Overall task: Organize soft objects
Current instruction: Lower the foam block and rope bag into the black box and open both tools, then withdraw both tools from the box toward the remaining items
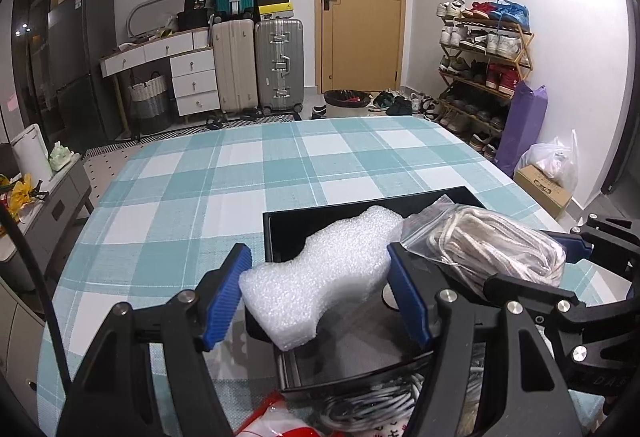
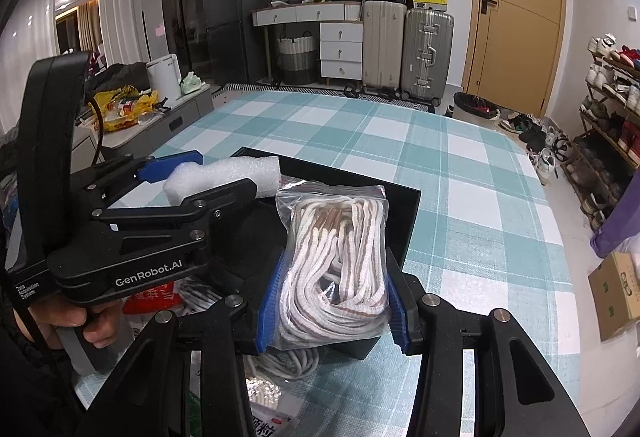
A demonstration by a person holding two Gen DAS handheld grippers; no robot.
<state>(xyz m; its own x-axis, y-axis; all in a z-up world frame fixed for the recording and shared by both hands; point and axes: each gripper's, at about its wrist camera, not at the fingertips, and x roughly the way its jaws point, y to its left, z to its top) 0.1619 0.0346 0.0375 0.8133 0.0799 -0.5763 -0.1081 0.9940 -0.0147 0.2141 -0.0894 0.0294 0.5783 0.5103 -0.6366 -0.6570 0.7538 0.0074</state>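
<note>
Two grippers, left gripper (image 1: 320, 293) clamping foam (image 1: 320, 277), right gripper (image 2: 332, 301) clamping bag (image 2: 340, 257)

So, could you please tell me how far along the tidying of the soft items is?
Done: nothing lies in the black box yet. In hand: the left tool grips the white foam piece, the right tool the bag of laces, both above it. Left: the coiled white cord and packets nearby.

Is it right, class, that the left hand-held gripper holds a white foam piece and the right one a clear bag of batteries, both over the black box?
Not quite. In the right wrist view the clear bag holds coiled white cord, not batteries. The rest stands.
</note>
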